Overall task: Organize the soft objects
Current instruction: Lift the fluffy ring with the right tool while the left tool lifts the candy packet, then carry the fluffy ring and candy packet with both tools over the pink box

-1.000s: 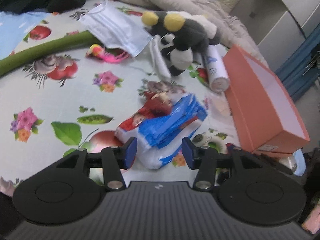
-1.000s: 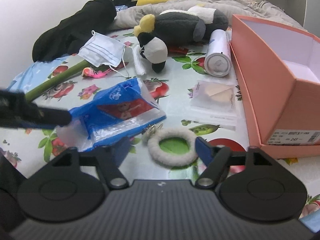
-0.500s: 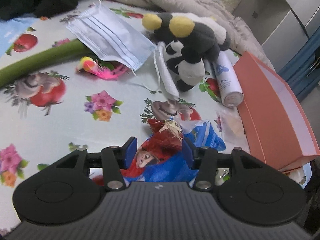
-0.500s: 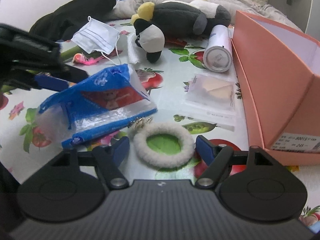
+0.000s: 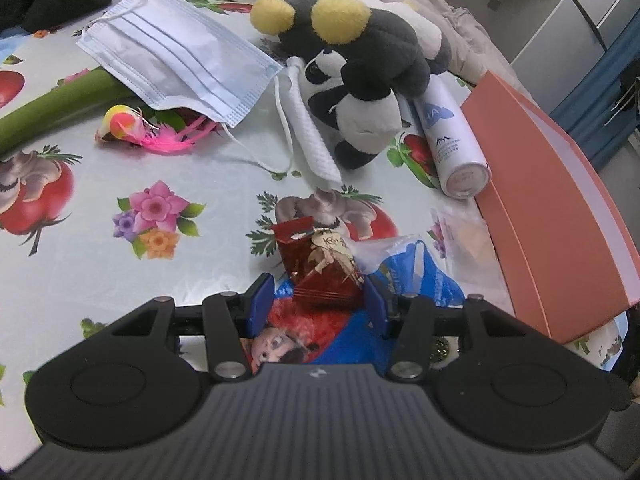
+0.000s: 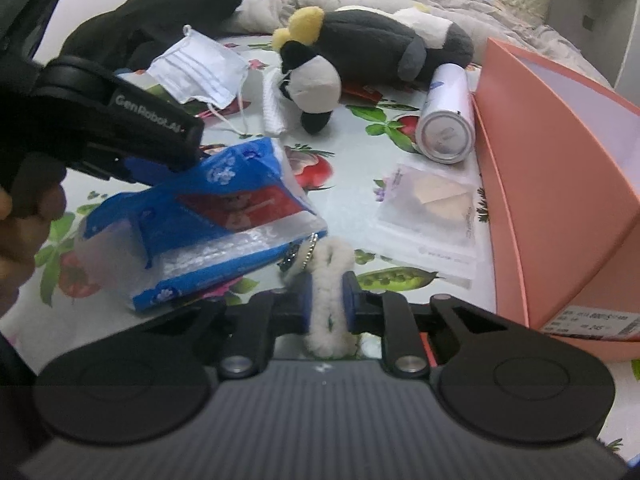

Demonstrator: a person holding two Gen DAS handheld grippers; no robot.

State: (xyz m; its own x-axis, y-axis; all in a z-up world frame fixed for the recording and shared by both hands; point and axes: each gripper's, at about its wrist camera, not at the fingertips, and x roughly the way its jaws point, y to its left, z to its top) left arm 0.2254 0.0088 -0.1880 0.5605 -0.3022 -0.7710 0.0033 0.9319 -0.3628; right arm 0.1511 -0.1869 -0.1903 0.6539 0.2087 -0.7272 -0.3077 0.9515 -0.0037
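In the right wrist view my right gripper (image 6: pixel 328 300) is closing its jaws on a fluffy white ring (image 6: pixel 334 256), which is squashed flat between the blue pads. A small keychain hangs at the ring's far end. My left gripper (image 5: pixel 318 304) stands open over a blue tissue pack (image 5: pixel 424 280), with a small red packet (image 5: pixel 320 272) between its pads. The right pad touches the packet and the left pad stands clear. From the right wrist, the left gripper's black finger (image 6: pixel 160 132) rests on top of the same pack (image 6: pixel 224 216). A black-and-white plush (image 5: pixel 360 80) lies beyond.
An open orange box (image 6: pixel 560 184) stands on the right, with a white spray can (image 6: pixel 444 120) and a clear sachet (image 6: pixel 432 208) beside it. A face mask (image 5: pixel 180 56), a pink feather toy (image 5: pixel 140 132), a green tube (image 5: pixel 52 108) and a rolled white cloth (image 5: pixel 312 136) lie on the flowered sheet. Black clothing (image 6: pixel 160 28) lies behind.
My right jaws have closed from wide apart onto the fluffy ring and squeezed it. My left gripper has advanced over the tissue pack toward the plush, its jaws unchanged.
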